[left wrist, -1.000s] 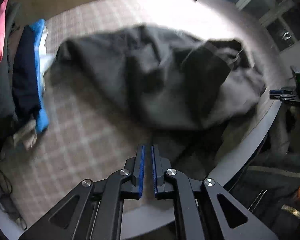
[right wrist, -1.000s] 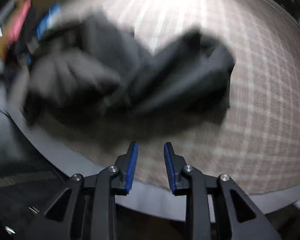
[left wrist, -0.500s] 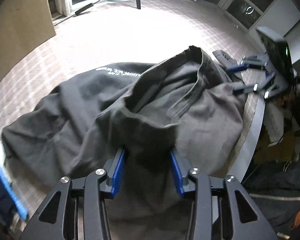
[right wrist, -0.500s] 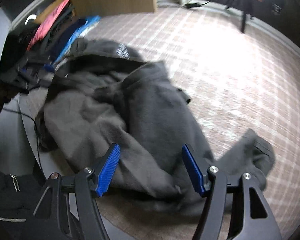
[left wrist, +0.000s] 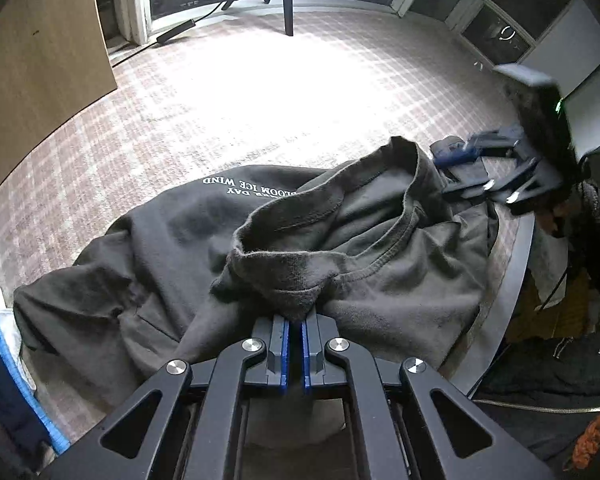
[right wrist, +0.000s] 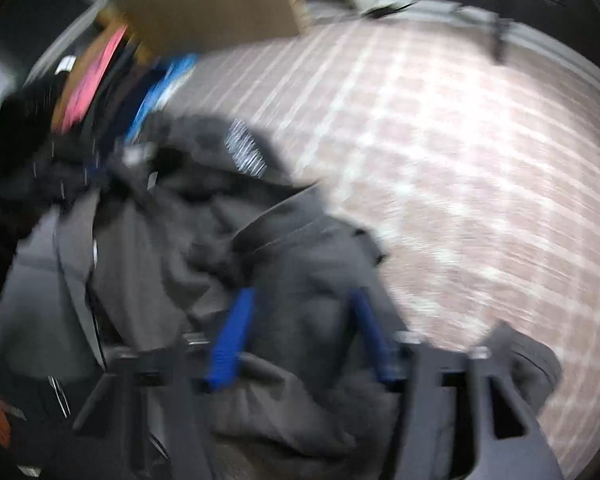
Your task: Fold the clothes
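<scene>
A crumpled dark grey T-shirt (left wrist: 380,248) with white lettering lies on a round table with a pink checked cloth (left wrist: 260,92). My left gripper (left wrist: 295,320) is shut on a fold of the shirt near its collar. In the left wrist view my right gripper (left wrist: 496,192) shows at the far right, over the shirt's edge. The right wrist view is blurred by motion: my right gripper (right wrist: 300,320) stands open, its blue pads (right wrist: 232,340) wide apart on either side of a bunch of the T-shirt (right wrist: 300,280).
A pile of other clothes (right wrist: 100,80), pink, blue and dark, sits at the table's left side. A brown board (left wrist: 32,60) stands behind it. The table's grey rim (left wrist: 512,292) runs close on the right, with dark clutter beyond.
My left gripper has shut on the shirt fold that lay between its open fingers. My right gripper has moved further over the shirt and stays open.
</scene>
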